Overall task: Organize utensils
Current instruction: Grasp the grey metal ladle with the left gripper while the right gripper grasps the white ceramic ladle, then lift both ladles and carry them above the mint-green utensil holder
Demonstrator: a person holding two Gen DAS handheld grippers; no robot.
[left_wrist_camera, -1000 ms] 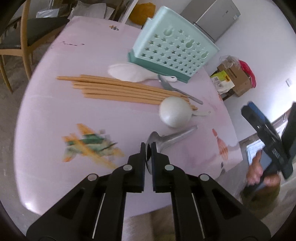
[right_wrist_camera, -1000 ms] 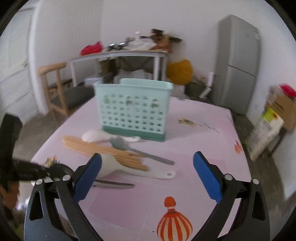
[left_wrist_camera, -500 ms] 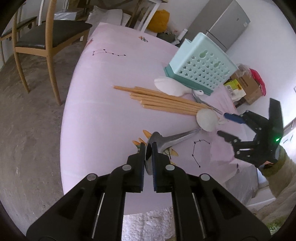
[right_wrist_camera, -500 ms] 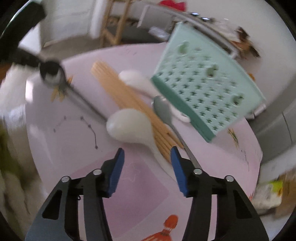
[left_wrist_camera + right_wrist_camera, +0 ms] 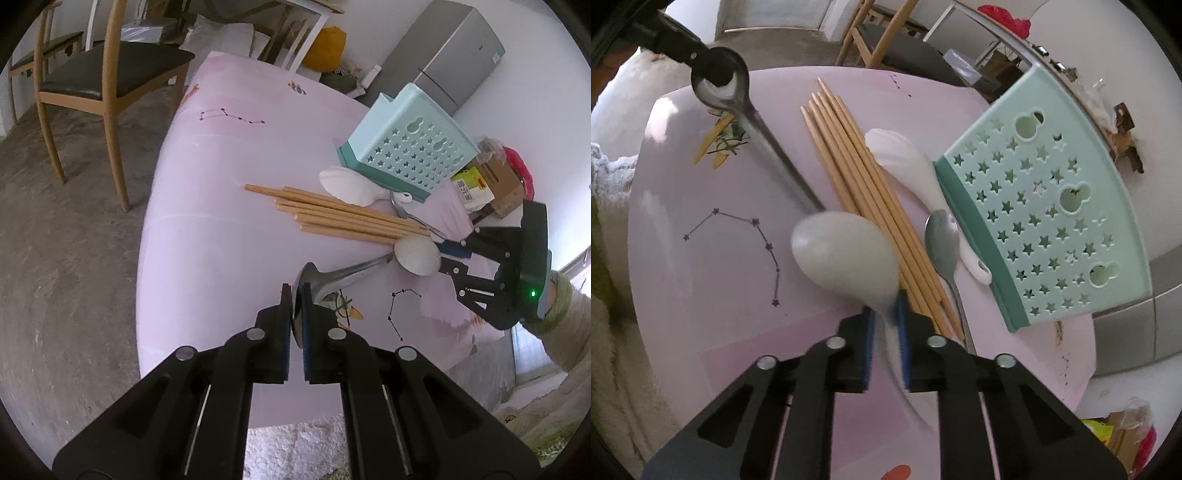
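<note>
I've got the pink tabletop (image 5: 207,229) filling both views, with the teal basket (image 5: 1049,229) at right of the right wrist frame, perforated and light-looking, so I expect it could slide if nudged. The wooden chopsticks (image 5: 864,199) lie bundled mid-frame, stiff and thin. Two spoons are in hand. My right gripper (image 5: 885,325) has its fingers pinching the white spoon (image 5: 846,254) at the neck; it looks like smooth plastic or ceramic, probably slippery. My left gripper (image 5: 294,314) points across the tabletop from low centre, fingers pressed onto the bowl of the metal spoon (image 5: 343,275), rigid, heavier, handle sticking out toward the right. A second metal spoon (image 5: 943,243) rests by the basket.
</note>
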